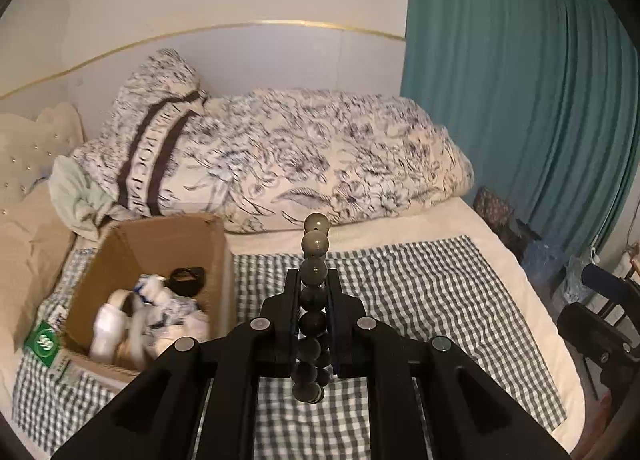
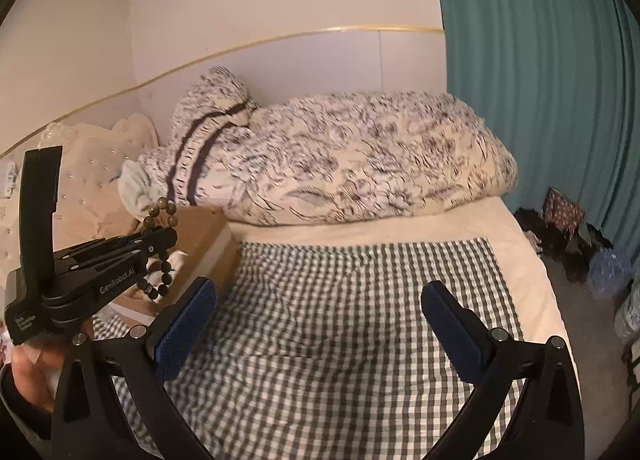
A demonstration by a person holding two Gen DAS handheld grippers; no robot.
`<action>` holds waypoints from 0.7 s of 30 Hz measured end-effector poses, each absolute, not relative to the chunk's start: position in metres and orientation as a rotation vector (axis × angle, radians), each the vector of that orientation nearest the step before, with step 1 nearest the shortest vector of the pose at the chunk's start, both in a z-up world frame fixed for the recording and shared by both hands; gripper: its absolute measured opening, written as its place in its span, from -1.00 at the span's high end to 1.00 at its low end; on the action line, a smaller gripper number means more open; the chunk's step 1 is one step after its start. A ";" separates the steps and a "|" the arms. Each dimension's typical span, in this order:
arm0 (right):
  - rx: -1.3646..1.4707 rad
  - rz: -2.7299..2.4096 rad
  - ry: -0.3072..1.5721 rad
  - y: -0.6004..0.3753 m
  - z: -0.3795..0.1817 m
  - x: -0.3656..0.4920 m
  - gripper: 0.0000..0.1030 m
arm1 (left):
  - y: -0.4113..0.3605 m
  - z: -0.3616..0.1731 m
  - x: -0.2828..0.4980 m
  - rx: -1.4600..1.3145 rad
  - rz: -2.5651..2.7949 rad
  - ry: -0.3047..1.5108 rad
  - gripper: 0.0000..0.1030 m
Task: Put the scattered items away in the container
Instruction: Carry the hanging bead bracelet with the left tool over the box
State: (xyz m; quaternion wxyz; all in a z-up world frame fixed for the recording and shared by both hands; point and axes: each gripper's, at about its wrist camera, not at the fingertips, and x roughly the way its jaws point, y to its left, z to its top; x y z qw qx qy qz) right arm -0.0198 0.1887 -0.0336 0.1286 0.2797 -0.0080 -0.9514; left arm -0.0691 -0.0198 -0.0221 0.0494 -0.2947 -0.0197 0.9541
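Observation:
My left gripper [image 1: 314, 280] is shut on a bracelet of dark round beads [image 1: 315, 248], held above the checked cloth just right of the cardboard box [image 1: 156, 236]. The box holds white items, a tape roll and a black hair tie [image 1: 187, 275]. In the right wrist view the left gripper [image 2: 168, 238] shows at the left with the bead bracelet [image 2: 162, 212] looped through its jaws, over the box [image 2: 208, 236]. My right gripper [image 2: 320, 308] is open and empty above the checked cloth [image 2: 340, 300].
A rolled floral quilt [image 1: 300, 156] lies along the back of the bed. A green and white packet [image 1: 44, 342] lies left of the box. A teal curtain [image 1: 500, 80] hangs at the right, with bags on the floor [image 2: 568, 228] below it.

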 end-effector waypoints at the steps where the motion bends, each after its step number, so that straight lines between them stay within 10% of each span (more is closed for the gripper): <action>1: 0.799 -2.765 -0.015 0.183 -0.028 -0.015 -1.00 | -0.024 -0.018 -0.064 -0.888 2.914 -0.060 0.79; 21: 0.657 -2.668 0.051 0.090 0.015 0.022 -1.00 | -0.132 0.029 -0.015 -0.811 3.044 -0.125 0.79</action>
